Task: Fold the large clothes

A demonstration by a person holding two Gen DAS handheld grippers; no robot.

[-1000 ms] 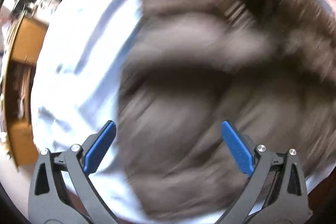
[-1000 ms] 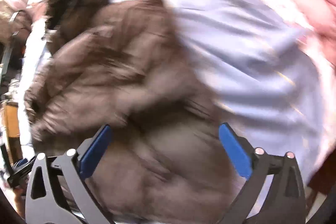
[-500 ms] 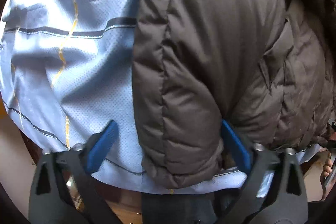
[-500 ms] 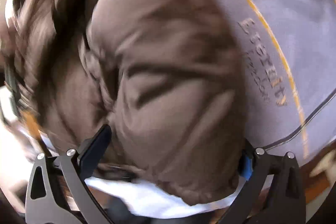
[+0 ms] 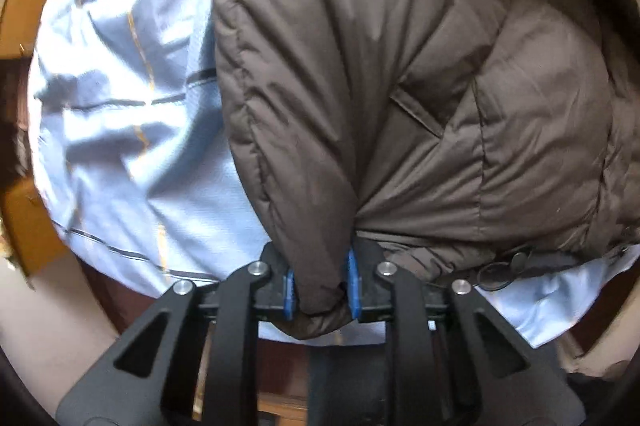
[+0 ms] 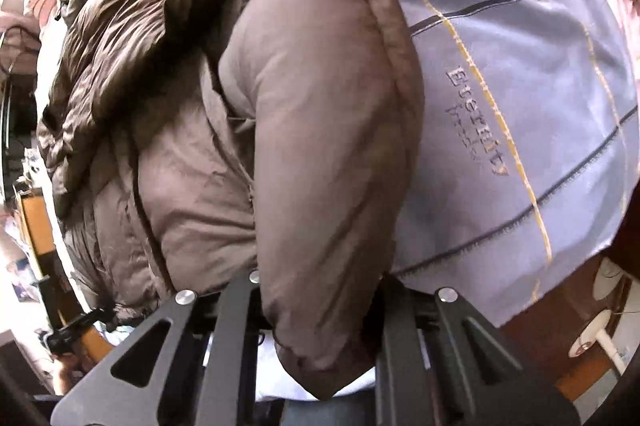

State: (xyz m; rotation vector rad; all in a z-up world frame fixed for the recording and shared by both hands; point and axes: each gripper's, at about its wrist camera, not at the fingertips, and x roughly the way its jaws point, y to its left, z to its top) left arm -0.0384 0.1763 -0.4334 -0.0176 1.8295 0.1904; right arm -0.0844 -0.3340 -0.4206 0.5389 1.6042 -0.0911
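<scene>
- the left gripper (image 5: 322, 290) is pinched narrow on the cuff end of a sleeve of the brown puffer jacket (image 5: 440, 86), with the blue pads (image 5: 353, 282) pressing the padded fabric from both sides.
- the right gripper (image 6: 320, 318) is drawn in around the other sleeve end of the same jacket (image 6: 312, 146); the sleeve fills the gap and hides the pads, and the fabric bulges out past the frame.
- just beyond each grip, the sleeves run forward over the jacket's quilted body, which lies bunched on a light blue bedsheet (image 5: 132, 114) with thin dark and yellow stripes.
- in the right wrist view the sheet (image 6: 540, 98) carries stitched lettering beside the sleeve.
- a drawcord toggle (image 5: 518, 260) sits at the jacket's hem near the sheet's edge.
- farther out, orange-brown wooden furniture (image 5: 24, 14) shows at the left edge, blurred.
</scene>
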